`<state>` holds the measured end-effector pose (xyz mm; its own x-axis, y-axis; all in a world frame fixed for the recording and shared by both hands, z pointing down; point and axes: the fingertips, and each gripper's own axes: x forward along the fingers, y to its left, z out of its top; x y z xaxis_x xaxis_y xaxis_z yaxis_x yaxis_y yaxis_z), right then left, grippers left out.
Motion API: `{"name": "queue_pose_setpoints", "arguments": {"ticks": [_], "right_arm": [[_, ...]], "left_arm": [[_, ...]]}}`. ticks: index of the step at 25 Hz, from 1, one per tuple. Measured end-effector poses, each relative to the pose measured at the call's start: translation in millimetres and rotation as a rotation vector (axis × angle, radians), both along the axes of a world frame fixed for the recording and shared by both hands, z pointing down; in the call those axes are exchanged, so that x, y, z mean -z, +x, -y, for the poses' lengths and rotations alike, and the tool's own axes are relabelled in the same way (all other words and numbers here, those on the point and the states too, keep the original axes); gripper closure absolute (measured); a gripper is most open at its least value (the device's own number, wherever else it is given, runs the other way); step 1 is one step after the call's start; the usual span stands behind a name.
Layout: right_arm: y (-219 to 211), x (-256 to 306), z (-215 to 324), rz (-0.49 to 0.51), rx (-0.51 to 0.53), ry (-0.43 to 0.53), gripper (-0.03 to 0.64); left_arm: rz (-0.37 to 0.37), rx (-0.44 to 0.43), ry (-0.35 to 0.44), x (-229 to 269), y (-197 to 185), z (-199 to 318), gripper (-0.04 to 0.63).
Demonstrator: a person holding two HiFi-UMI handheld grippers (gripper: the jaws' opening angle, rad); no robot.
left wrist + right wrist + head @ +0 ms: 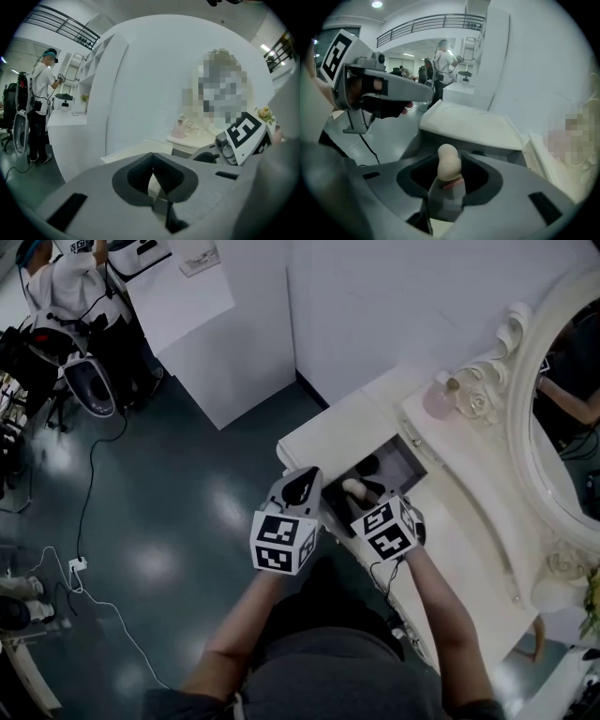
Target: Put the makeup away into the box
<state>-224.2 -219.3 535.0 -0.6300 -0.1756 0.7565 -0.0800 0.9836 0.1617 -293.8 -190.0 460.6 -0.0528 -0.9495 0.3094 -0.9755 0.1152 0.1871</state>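
A makeup applicator with a rounded beige tip (pixel 449 160) and a grey handle stands between the jaws of my right gripper (pixel 450 180), which is shut on it. In the head view the right gripper (pixel 364 495) hangs at the near edge of the open box (pixel 410 465), a dark compartment set in the white vanity top, and the beige tip (pixel 353 488) shows just above it. A dark item (pixel 367 465) lies inside. My left gripper (pixel 300 491) is just left of the box; its jaws (pixel 152 174) are shut with nothing held.
A white lid panel (pixel 330 435) lies open to the left of the box. A pink bottle (pixel 438 399) and an ornate white mirror frame (pixel 525 399) stand behind it. A person (pixel 66 292) works at a white counter far left; cables cross the floor.
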Motion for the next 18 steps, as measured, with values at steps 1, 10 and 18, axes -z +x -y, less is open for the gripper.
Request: {"name": "queue_pose_setpoints", "arguments": {"ticks": [1, 10, 18], "right_arm": [[-1.4, -2.7, -3.0, -0.009, 0.012, -0.003, 0.460], [-1.4, -20.0, -11.4, -0.140, 0.081, 0.032, 0.460], [0.8, -30.6, -15.2, -0.233, 0.115, 0.071, 0.447]], "left_arm": [[0.000, 0.006, 0.000, -0.1, -1.8, -1.5, 0.591], [-0.001, 0.042, -0.003, -1.6, -10.0, -11.6, 0.591], [-0.005, 0.052, -0.006, -2.4, -13.1, -14.6, 0.591]]}}
